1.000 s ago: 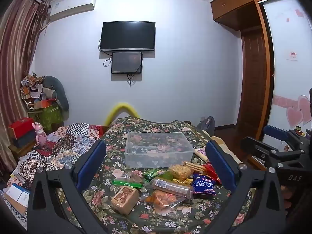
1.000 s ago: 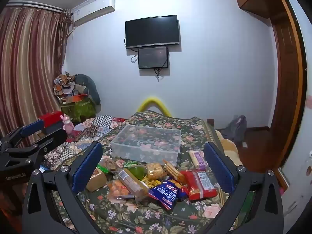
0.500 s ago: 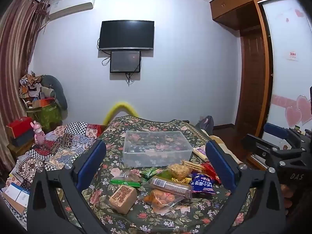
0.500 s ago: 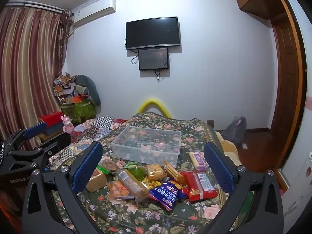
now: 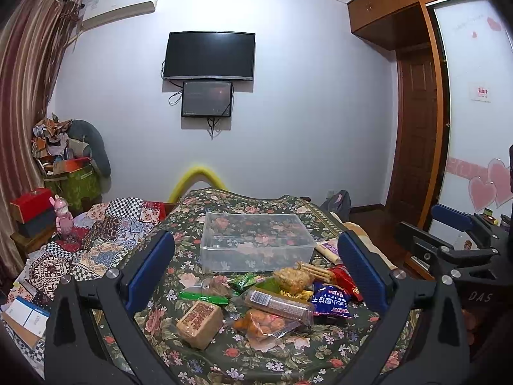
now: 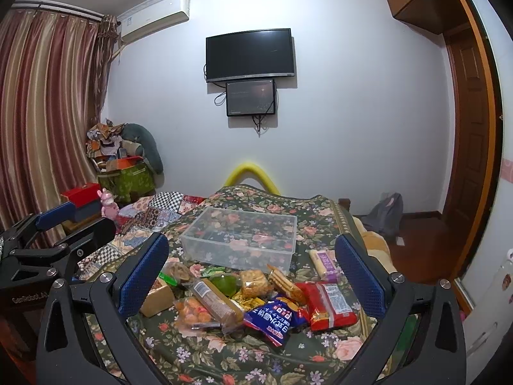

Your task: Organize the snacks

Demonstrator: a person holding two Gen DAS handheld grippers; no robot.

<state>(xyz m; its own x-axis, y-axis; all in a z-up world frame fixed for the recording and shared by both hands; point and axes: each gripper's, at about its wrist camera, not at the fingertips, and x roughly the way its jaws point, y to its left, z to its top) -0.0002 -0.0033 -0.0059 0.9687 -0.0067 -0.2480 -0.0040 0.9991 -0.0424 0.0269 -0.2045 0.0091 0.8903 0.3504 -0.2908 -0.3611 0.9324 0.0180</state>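
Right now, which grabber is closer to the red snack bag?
Probably the right. The red snack bag lies just inside the right gripper's right finger. From the left gripper, it sits at the pile's far right edge, half hidden.

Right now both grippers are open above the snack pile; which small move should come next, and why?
Probably lower the right gripper onto the red packet. The clear box looks empty, both grippers are open and hold nothing, and this packet lies flat at the pile's right edge with little resting on it.
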